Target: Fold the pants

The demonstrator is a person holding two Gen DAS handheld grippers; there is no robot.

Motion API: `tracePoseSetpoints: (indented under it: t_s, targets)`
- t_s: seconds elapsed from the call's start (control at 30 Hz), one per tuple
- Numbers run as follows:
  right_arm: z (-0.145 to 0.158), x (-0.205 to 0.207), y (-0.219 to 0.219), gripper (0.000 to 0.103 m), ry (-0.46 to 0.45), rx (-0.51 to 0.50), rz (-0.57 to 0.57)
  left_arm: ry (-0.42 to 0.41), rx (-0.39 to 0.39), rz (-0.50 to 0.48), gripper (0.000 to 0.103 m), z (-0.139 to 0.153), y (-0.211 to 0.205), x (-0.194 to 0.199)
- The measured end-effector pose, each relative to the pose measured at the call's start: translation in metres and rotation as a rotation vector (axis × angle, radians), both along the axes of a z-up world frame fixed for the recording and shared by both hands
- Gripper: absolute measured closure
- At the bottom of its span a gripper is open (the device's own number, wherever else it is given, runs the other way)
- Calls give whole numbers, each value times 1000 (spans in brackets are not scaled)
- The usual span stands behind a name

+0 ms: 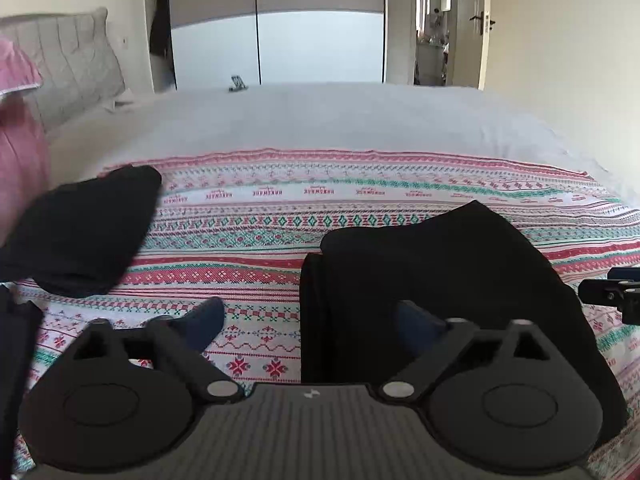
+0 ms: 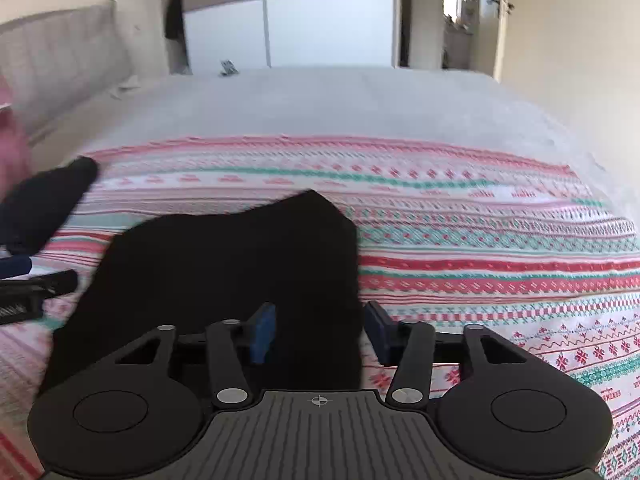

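Pants (image 2: 240, 272) are lying bunched on the blanket (image 2: 480, 248), running away from you. Your right gripper (image 2: 320, 332) is gaping over their right edge, gripping nothing; your left gripper (image 1: 316, 320) is spreading wide at their left edge, equally near.

Black ribbed gripper bodies, silver pivot screws, blue fingers (image 2: 262, 332)
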State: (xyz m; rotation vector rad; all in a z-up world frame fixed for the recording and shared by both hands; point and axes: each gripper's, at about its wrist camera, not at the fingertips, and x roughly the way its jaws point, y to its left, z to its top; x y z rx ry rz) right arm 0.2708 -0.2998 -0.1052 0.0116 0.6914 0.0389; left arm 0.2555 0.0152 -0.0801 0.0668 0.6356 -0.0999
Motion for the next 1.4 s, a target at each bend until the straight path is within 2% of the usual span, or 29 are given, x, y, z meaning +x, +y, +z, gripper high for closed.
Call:
tracePoseSetpoints:
  t_s: [0.13, 0.2, 0.27, 0.33, 0.4, 0.57, 0.73, 0.9, 1.03, 1.1, 1.2, 1.4]
  targets:
    - [5, -24, 14, 42, -11, -24, 40, 25, 37, 36, 8, 0, -2, -12]
    - [5, -36, 19, 40, -10, -28, 52, 16, 38, 47, 8, 3, -4, -22]
    - [6, -45, 22, 35, -8, -15, 55, 1, 40, 50, 3, 7, -6, -34]
    - [9, -51, 23, 25, -13, -6, 60, -15, 50, 56, 2, 10, -9, -45]
    - [11, -56, 26, 22, -22, -16, 64, -22, 56, 46, 2, 13, -11, -53]
    - [16, -65, 27, 21, -16, -22, 52, -29, 91, 28, 2, 14, -19, -68]
    - [31, -84, 26, 13, -75, -12, 42, -74, 105, 31, 2, 30, -26, -91]
    - [40, -114, 27, 10, -108, 23, 25, -111, 91, 62, 2, 42, -22, -127]
    - [34, -146, 33, 7, -114, 36, 25, -69, 63, 63, 2, 26, -13, -156]
    - [27, -160, 37, 7, -101, 40, 26, -27, 46, 53, 2, 18, -10, -161]
    - [16, -175, 43, 7, -76, 43, 25, -22, 55, 67, 2, 7, -9, -165]
    - [-2, -169, 46, 5, -41, 1, -10, 38, 71, 46, 2, -13, -14, -151]
